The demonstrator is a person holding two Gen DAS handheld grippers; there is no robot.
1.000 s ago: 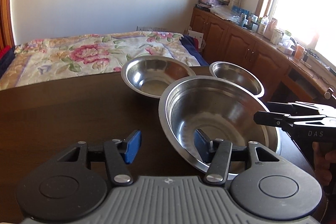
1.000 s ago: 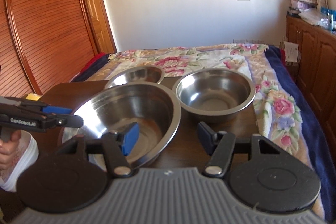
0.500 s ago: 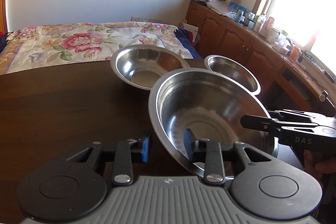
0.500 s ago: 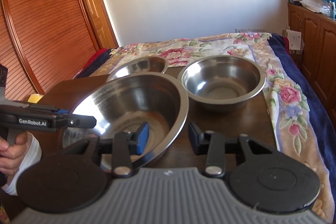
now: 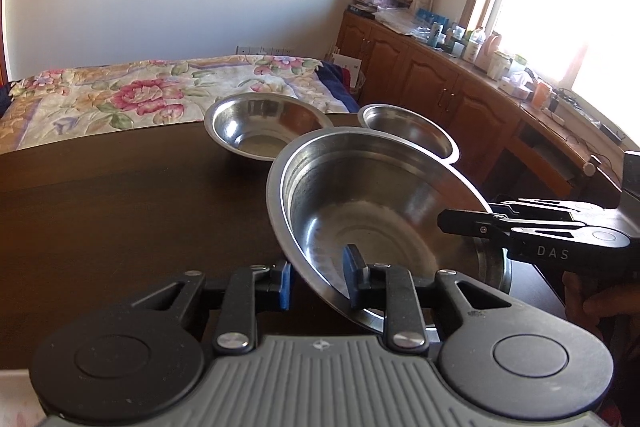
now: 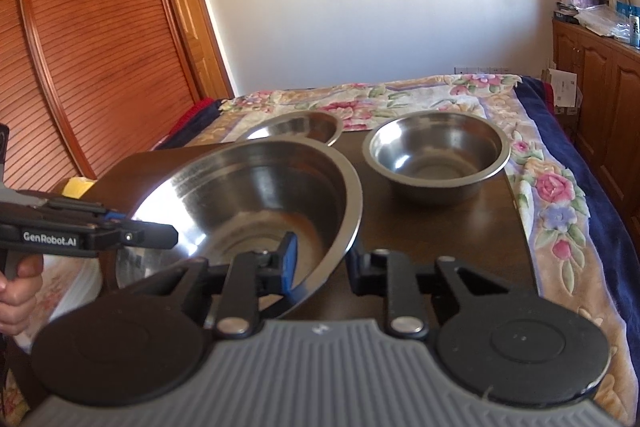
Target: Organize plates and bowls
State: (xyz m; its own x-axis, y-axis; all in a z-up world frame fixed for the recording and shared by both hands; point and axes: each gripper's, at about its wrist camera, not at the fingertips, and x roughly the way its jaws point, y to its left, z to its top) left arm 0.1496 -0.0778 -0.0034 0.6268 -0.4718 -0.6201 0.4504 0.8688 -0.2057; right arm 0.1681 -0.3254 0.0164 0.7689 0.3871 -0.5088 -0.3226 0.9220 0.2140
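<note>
The left gripper (image 5: pixel 318 277) and right gripper (image 6: pixel 322 265) each pinched opposite rims of the large steel bowl (image 5: pixel 380 211) — tilted over the dark wooden table (image 5: pixel 120 211); behind it sat a medium steel bowl (image 5: pixel 264 127) and a small steel bowl (image 5: pixel 408 131) — both upright, near each other.

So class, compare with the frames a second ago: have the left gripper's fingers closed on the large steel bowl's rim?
Yes. The left gripper has narrowed around the rim of the large steel bowl, now tilted above the dark wooden table.
</note>
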